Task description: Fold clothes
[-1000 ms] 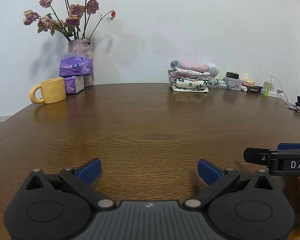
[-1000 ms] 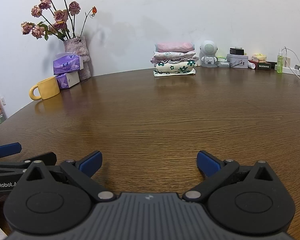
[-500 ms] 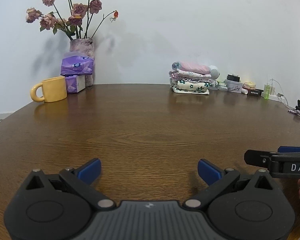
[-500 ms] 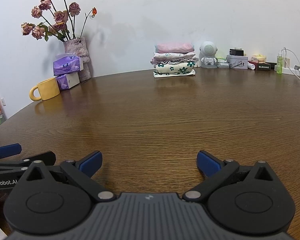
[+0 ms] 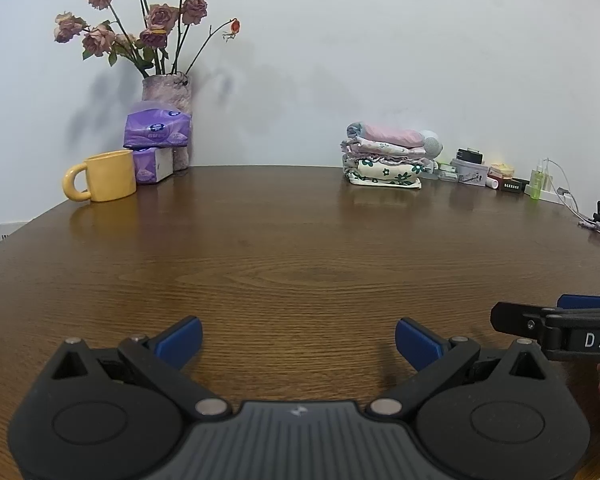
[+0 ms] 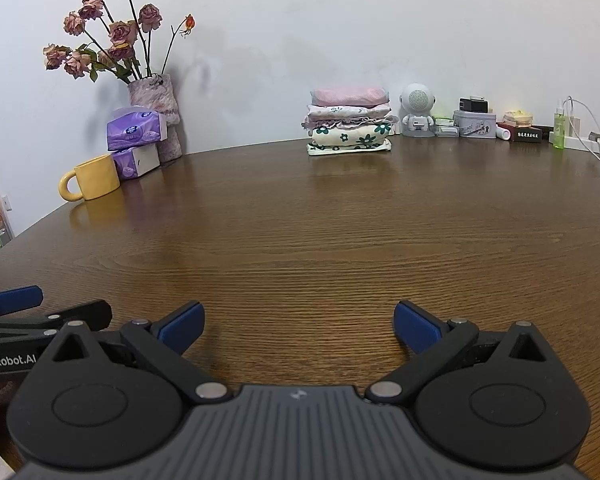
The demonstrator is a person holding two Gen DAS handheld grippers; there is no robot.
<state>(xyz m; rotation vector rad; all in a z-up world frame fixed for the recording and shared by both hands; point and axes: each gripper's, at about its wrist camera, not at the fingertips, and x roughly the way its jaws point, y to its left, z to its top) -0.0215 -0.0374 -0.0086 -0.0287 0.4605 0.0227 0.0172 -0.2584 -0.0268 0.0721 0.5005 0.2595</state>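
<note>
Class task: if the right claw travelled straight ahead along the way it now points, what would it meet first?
Probably the stack of folded clothes at the far table edge; the right claw is open, with bare wood until then. Depth is uncertain.

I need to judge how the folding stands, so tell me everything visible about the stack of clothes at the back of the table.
The stack of folded clothes sits on the wooden table near the white wall, beside a small white robot figure. It shows about four soft fabric layers: plain pink on top, pale floral and frilled pieces below, cream cloth with dark green flowers lowest. It looks neat and level. Neither gripper touches it.
</note>
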